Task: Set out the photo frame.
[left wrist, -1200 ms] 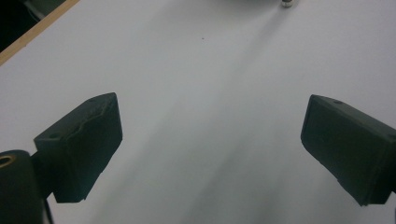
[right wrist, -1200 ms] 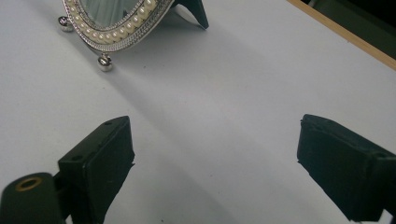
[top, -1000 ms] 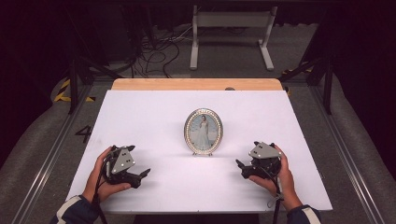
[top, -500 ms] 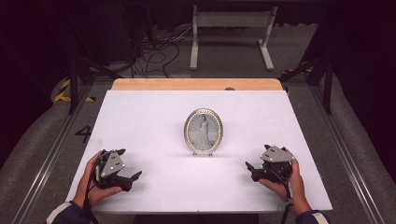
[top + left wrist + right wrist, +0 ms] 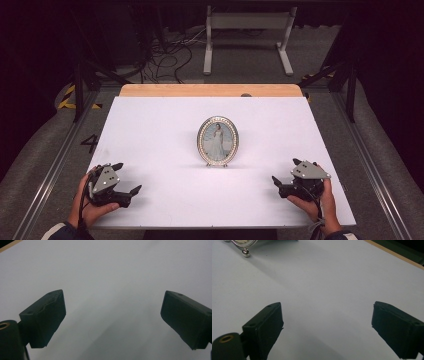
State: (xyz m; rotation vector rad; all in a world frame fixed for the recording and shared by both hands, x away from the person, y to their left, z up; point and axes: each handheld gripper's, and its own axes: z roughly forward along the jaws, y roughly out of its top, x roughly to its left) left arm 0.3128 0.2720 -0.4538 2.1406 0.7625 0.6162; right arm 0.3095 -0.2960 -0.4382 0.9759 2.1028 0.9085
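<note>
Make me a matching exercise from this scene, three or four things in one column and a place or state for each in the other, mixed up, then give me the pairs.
Things
1. oval picture frame
2. left claw
3. right claw
4. wooden strip

Places or states
A. open, near the front right corner of the white table
B. along the table's far edge
C. standing upright in the middle of the table
D. open, near the front left corner of the table

Pairs: 1-C, 2-D, 3-A, 4-B
</note>
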